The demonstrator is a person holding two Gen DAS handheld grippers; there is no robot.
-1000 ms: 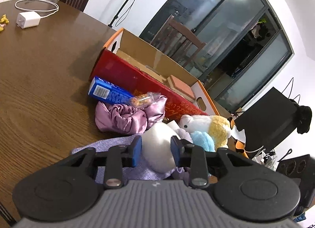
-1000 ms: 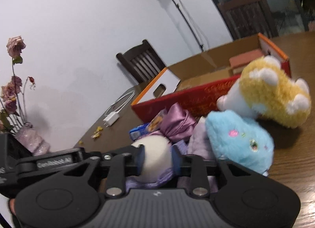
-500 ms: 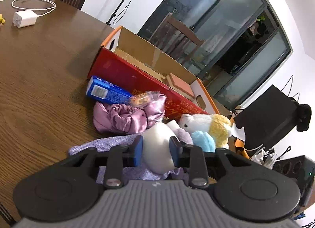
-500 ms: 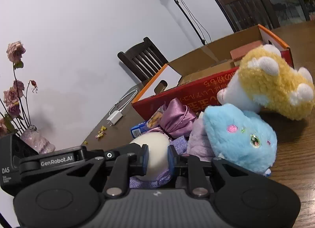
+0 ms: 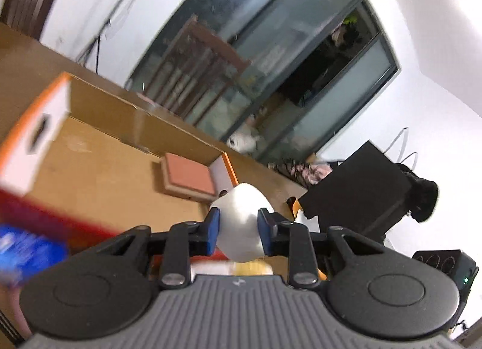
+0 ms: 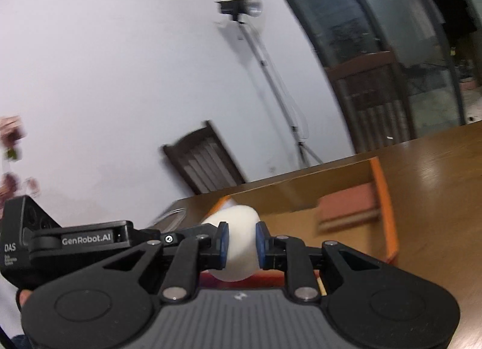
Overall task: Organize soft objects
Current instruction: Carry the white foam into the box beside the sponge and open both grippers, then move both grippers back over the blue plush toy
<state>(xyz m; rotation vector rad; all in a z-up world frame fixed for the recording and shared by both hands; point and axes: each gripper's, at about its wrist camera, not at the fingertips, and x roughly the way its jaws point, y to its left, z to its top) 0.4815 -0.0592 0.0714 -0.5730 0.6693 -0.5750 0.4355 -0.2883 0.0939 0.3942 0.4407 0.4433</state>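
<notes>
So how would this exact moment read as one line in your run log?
left gripper: shut on white soft ball | right gripper: shut on same ball | position: over open cardboard box | stage: carrying

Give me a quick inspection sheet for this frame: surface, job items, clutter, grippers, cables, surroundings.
Surface: brown wooden table, glossy.
Job's things: white soft ball held above the open cardboard box; a pink-topped block lies inside the box.
Clutter: blue packet, blurred, beside the box's red wall.
Grippers: left gripper and right gripper both shut on the ball, one from each side.
Cables: a pale cable on the table behind the ball in the right wrist view, blurred.
Surroundings: light stand, dark wooden chair, glass doors, black case.
</notes>
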